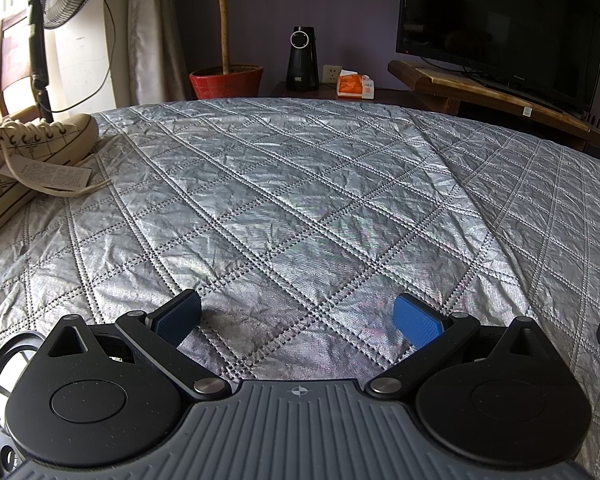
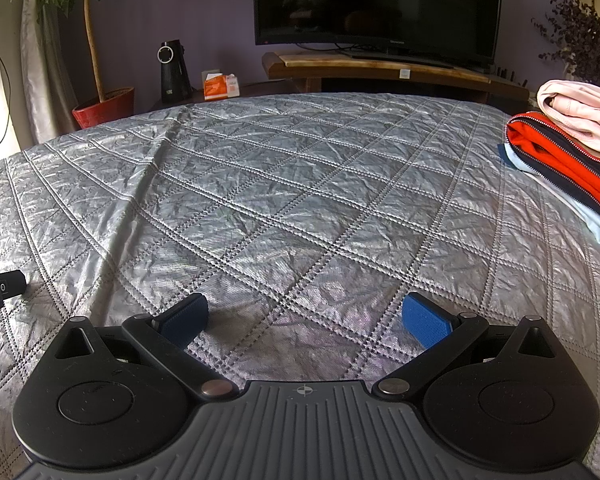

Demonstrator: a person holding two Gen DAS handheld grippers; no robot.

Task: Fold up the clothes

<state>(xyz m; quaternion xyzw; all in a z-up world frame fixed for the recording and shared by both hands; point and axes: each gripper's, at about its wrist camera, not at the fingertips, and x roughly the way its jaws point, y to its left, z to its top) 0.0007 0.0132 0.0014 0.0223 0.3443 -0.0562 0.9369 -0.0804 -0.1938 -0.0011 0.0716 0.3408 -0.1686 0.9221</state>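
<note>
left gripper point(image 1: 298, 322) spread wide, holding nothing, low over the quilt point(image 1: 300, 200); a shoe point(image 1: 32, 152) at ten o'clock; right gripper point(image 2: 304, 320) also wide and bare; folded clothes point(image 2: 572, 152) stacked at two o'clock on the quilt.

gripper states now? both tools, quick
Left tool: open, holding nothing, over the quilt.
Right tool: open, holding nothing, over the quilt.

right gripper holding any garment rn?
No: the right gripper is open over bare quilted bedspread, and the folded clothes stack lies apart at the bed's right edge.
</note>
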